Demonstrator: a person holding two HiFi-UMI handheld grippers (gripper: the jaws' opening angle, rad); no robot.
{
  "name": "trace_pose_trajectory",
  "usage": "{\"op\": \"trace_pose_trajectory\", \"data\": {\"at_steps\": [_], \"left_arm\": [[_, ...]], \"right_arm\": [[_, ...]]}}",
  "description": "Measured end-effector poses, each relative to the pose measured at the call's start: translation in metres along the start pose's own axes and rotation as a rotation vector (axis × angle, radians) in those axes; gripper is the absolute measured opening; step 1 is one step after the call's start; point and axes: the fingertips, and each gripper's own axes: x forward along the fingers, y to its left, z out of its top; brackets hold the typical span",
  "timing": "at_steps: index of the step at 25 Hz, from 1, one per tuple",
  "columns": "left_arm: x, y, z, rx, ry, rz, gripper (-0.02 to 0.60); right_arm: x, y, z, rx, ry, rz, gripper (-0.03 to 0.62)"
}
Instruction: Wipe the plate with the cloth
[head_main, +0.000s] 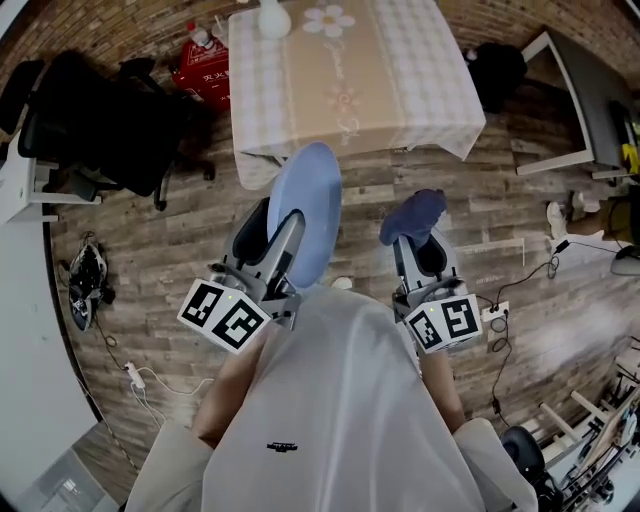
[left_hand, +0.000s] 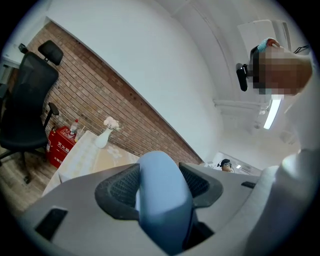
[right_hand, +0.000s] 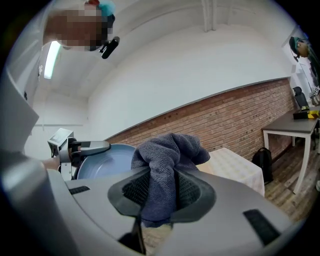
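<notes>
Blue plate (head_main: 310, 195) clamped edge-on in the left gripper (head_main: 284, 232), dark cloth (head_main: 412, 214) pinched in the right gripper (head_main: 420, 243), both aloft and apart before the table's (head_main: 350, 80) near edge; wiping looks yet to begin.

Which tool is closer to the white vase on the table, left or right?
Left. In the head view, the left tool, clamping the plate, sits almost directly beneath the vase. The right tool, holding the cloth, is farther off to the right.
</notes>
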Motion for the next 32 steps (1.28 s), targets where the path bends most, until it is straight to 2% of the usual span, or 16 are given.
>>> {"op": "trace_pose_trajectory", "data": {"at_steps": [9, 15, 19, 23, 27, 32], "left_arm": [[0.138, 0.089, 0.113, -0.031, 0.038, -0.092, 0.25], [0.196, 0.143, 0.169, -0.039, 0.053, -0.124, 0.25], [0.224, 0.165, 0.185, -0.058, 0.061, -0.116, 0.25], [0.252, 0.173, 0.185, -0.102, 0.074, -0.123, 0.25], [0.277, 0.175, 0.185, -0.151, 0.059, -0.115, 0.25], [0.304, 0.166, 0.191, -0.173, 0.032, -0.129, 0.25]], "right_arm": [[0.176, -0.026, 0.061, 0.0, 0.024, -0.058, 0.114], [0.27, -0.033, 0.085, -0.003, 0.028, -0.076, 0.114], [0.309, -0.039, 0.098, -0.014, 0.031, -0.058, 0.114], [0.333, -0.048, 0.112, -0.036, 0.041, 0.001, 0.114], [0.346, -0.061, 0.12, -0.055, 0.059, 0.055, 0.114], [0.358, -0.081, 0.135, -0.081, 0.059, 0.108, 0.114]]}}
